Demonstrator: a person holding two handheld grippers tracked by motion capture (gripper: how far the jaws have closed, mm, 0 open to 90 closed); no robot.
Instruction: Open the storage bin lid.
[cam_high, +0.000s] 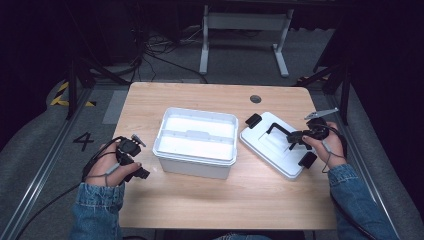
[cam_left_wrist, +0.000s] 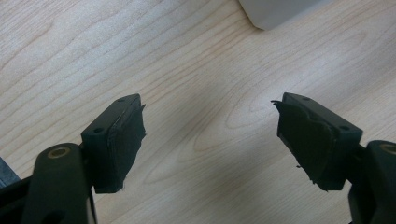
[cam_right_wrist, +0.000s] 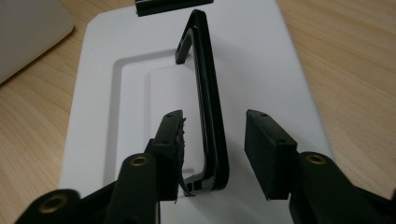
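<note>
White lid (cam_high: 272, 145), black handle (cam_right_wrist: 209, 102) raised, two black latches; lies flat on surface (cam_high: 210, 200), right of open white bin (cam_high: 196, 140). Right gripper (cam_right_wrist: 215, 140): jaws spread, straddling handle, not closed. Handle's near end partly hidden by jaw. Left gripper (cam_left_wrist: 210, 140): spread, empty, over bare wood beside bin.

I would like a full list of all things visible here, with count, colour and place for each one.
table: one, light wood, centre of the high view
box: one, white, open, middle of the table
lid: one, white, flat on the table to the right of the box
lid handle: one, black, raised, between the right gripper's jaws
lid latches: two, black, at opposite ends of the lid
frame: one, white, on the floor behind the table
left gripper: one, black, open over bare table
right gripper: one, black, open around the handle
</note>
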